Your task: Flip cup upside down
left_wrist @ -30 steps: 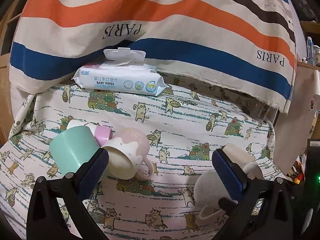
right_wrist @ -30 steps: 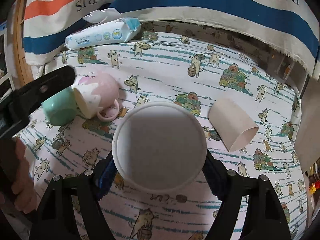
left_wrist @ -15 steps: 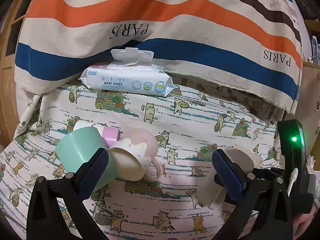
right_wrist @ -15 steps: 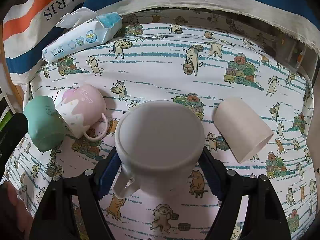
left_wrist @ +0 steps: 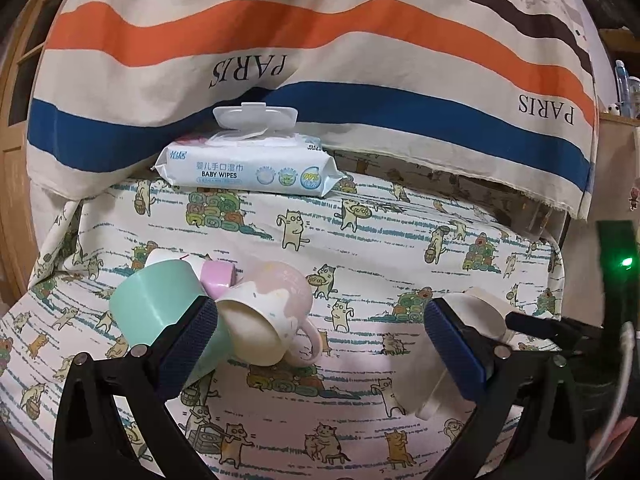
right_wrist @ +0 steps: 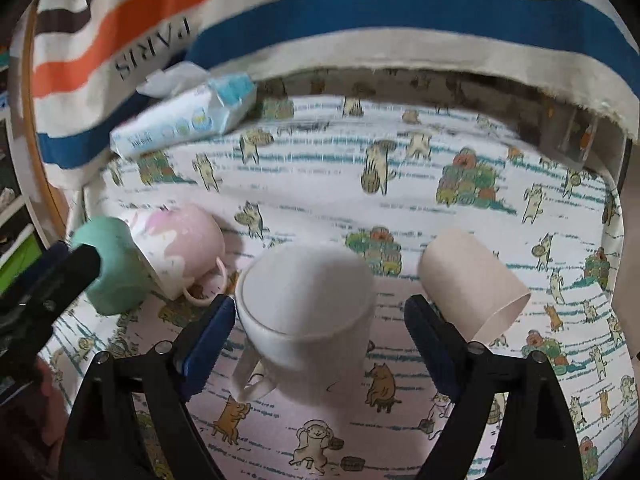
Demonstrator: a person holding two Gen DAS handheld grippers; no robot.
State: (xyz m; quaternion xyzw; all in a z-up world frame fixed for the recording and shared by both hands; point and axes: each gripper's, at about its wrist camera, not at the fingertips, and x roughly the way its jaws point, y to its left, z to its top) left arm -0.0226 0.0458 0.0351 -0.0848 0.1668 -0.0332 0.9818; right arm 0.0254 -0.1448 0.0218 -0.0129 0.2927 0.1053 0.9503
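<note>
And there it is, the right gripper (right_wrist: 320,320) has spread wide and let go, leaving the white mug (right_wrist: 306,308) base-up near the front edge of the cat-print cloth (right_wrist: 400,200), flip looking done, while the left gripper (left_wrist: 320,344) hovers wide and empty.

Counting cups on the cat-print cloth (right_wrist: 460,128), and the tally comes to four. One white handled mug (right_wrist: 308,304) stands upside down. One beige handleless tumbler (right_wrist: 472,280) lies on its side. One pink-and-cream splashed mug (right_wrist: 180,248) lies tipped, and one mint-green plastic cup (right_wrist: 116,268) lies against it. In the left wrist view one small pink cylinder (left_wrist: 218,278) peeks from behind those two. One white pack of baby wipes (left_wrist: 248,168). One striped PARIS canvas (left_wrist: 320,40). Two grippers.
</note>
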